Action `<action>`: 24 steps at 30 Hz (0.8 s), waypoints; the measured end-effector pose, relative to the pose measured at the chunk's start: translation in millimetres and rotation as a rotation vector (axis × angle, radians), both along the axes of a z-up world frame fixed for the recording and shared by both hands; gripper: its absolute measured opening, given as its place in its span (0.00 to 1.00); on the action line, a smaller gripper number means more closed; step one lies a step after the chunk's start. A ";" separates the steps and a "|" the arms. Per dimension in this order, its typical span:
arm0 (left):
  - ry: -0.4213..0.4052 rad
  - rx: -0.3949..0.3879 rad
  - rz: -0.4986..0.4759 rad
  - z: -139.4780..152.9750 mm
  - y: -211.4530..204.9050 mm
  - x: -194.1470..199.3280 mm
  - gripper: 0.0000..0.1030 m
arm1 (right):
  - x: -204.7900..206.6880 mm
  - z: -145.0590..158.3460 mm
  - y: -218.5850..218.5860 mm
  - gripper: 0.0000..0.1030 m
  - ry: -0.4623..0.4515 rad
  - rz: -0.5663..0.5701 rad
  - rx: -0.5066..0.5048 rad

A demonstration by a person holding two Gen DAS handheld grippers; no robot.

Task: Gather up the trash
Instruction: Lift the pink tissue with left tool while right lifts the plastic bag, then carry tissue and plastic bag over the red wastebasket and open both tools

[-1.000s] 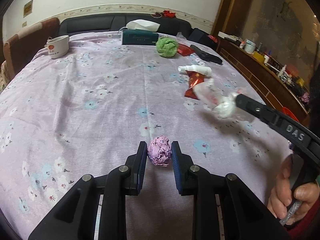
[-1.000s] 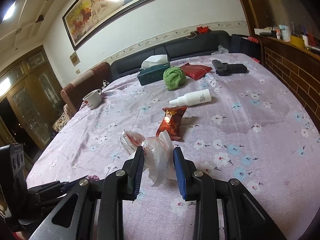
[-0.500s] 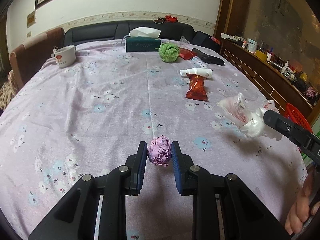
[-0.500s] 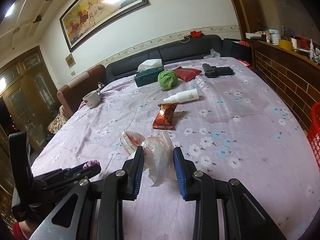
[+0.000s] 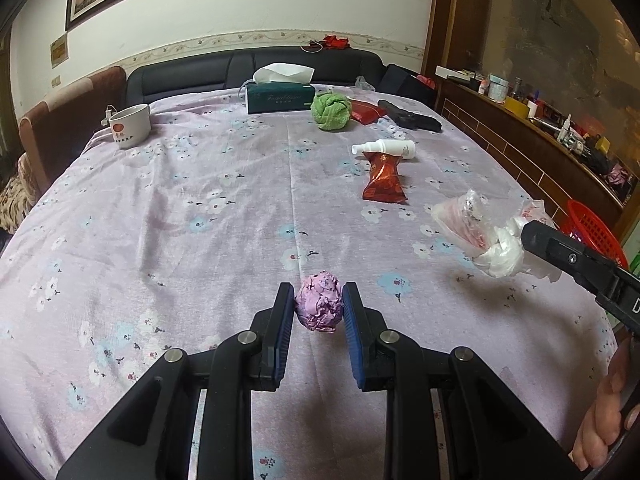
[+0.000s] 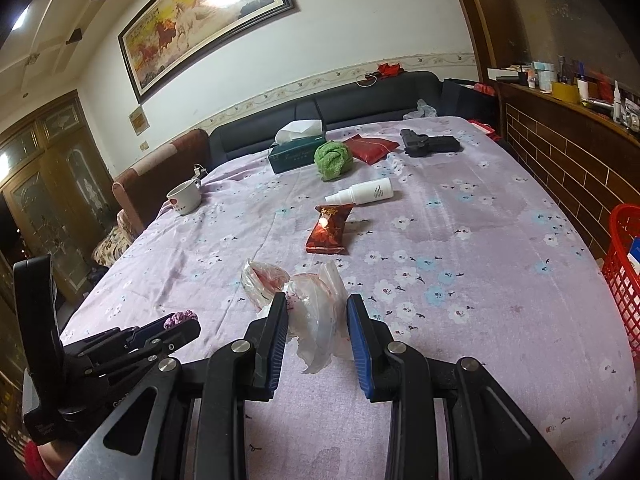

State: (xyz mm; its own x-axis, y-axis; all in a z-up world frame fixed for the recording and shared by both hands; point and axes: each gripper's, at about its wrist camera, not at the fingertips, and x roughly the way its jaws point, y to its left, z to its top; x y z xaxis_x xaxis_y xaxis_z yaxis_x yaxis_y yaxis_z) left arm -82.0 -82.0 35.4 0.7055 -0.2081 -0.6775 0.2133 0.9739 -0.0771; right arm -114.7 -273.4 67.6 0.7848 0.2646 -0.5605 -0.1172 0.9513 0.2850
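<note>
we hold 2 grippers above a table covered in a lilac flowered cloth [image 5: 168,208]. the left gripper [image 5: 319,309] pinches a crumpled purple paper ball [image 5: 319,307] between its blue pads, and the ball hangs clear of the cloth. the right gripper [image 6: 317,326] pinches a bundle of clear plastic bags [image 6: 316,320], some streaked with red, and these also hang in the air.

compared with 1 second ago, both grips are unchanged, but the view from each hand has drawn back and risen a little: the table looks farther off and more of the room shows. a red basket [image 6: 624,276] now sits at the right edge of the right hand's view, beside the table; it was out of that frame before. in the left hand's view the plastic bags have slid from the middle of the table toward that same basket [image 5: 592,236].

we judge that both pieces of trash are picked up and the carry to the basket is under way, with the bags nearer to it than the ball.

left on the cloth are a red snack wrapper [image 5: 383,182], a white spray bottle [image 5: 386,148] touching its far end, a green cloth ball [image 5: 331,111], a tissue box [image 5: 280,96], a white cup [image 5: 131,125], a red pouch [image 6: 370,148] and a black toy pistol [image 6: 428,145]. the wrapper looks like the next piece of trash.
</note>
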 end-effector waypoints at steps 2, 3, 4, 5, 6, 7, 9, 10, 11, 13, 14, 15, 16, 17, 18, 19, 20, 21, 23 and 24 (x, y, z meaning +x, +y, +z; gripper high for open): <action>-0.001 0.002 -0.005 1.1 -2.3 -1.0 0.23 | -0.7 0.6 0.0 0.31 -0.001 -0.004 -0.001; 0.000 0.004 -0.010 1.7 -4.2 -1.4 0.23 | -1.4 1.3 -1.0 0.31 -0.001 -0.006 0.001; 0.000 0.005 -0.013 2.4 -6.0 -2.1 0.23 | -2.3 1.8 -2.0 0.31 -0.001 -0.008 0.004; -0.001 0.006 -0.020 3.8 -8.2 -2.5 0.23 | -3.2 2.3 -3.6 0.31 -0.002 -0.011 0.008; -0.002 0.007 -0.025 5.1 -10.3 -3.0 0.23 | -4.2 3.1 -5.8 0.31 -0.005 -0.015 0.012; -0.003 0.008 -0.032 7.0 -13.1 -3.3 0.23 | -5.3 4.4 -9.0 0.31 -0.008 -0.021 0.016; -0.005 0.001 -0.049 11.0 -18.5 -3.3 0.23 | -7.7 6.8 -15.1 0.31 -0.013 -0.034 0.024; -0.003 -0.008 -0.063 13.7 -22.0 -3.1 0.23 | -9.5 8.5 -20.4 0.31 -0.016 -0.045 0.032; 0.001 -0.021 -0.077 15.8 -24.7 -2.7 0.23 | -11.3 10.5 -26.0 0.31 -0.020 -0.055 0.040; 0.017 -0.073 -0.130 22.0 -31.1 -2.2 0.23 | -15.3 13.3 -38.6 0.31 -0.026 -0.078 0.053; 0.029 -0.100 -0.159 24.9 -34.2 -1.9 0.23 | -18.6 15.8 -47.5 0.31 -0.032 -0.096 0.062; 0.039 -0.121 -0.180 27.3 -37.1 -2.4 0.23 | -20.6 17.5 -53.9 0.31 -0.036 -0.106 0.066; 0.046 -0.136 -0.194 29.8 -39.9 -2.0 0.23 | -24.7 20.5 -64.2 0.31 -0.043 -0.127 0.072; 0.047 -0.140 -0.203 31.6 -43.4 -2.1 0.23 | -27.4 22.6 -71.7 0.31 -0.049 -0.142 0.076; 0.044 -0.137 -0.216 34.5 -49.0 -2.3 0.23 | -33.5 26.6 -84.7 0.31 -0.062 -0.169 0.084; 0.041 -0.133 -0.226 36.9 -54.2 -2.0 0.23 | -37.9 29.1 -93.0 0.31 -0.070 -0.185 0.087; 0.040 -0.126 -0.236 39.8 -60.8 -1.4 0.23 | -42.2 31.6 -102.0 0.31 -0.078 -0.203 0.090; 0.040 -0.119 -0.252 43.5 -70.2 -0.3 0.23 | -49.4 34.9 -116.3 0.31 -0.090 -0.234 0.091; 0.042 -0.116 -0.298 52.5 -92.1 0.9 0.23 | -58.1 38.6 -135.7 0.31 -0.101 -0.277 0.089; 0.042 -0.115 -0.316 55.4 -100.5 2.2 0.23 | -65.1 40.5 -151.2 0.31 -0.103 -0.314 0.087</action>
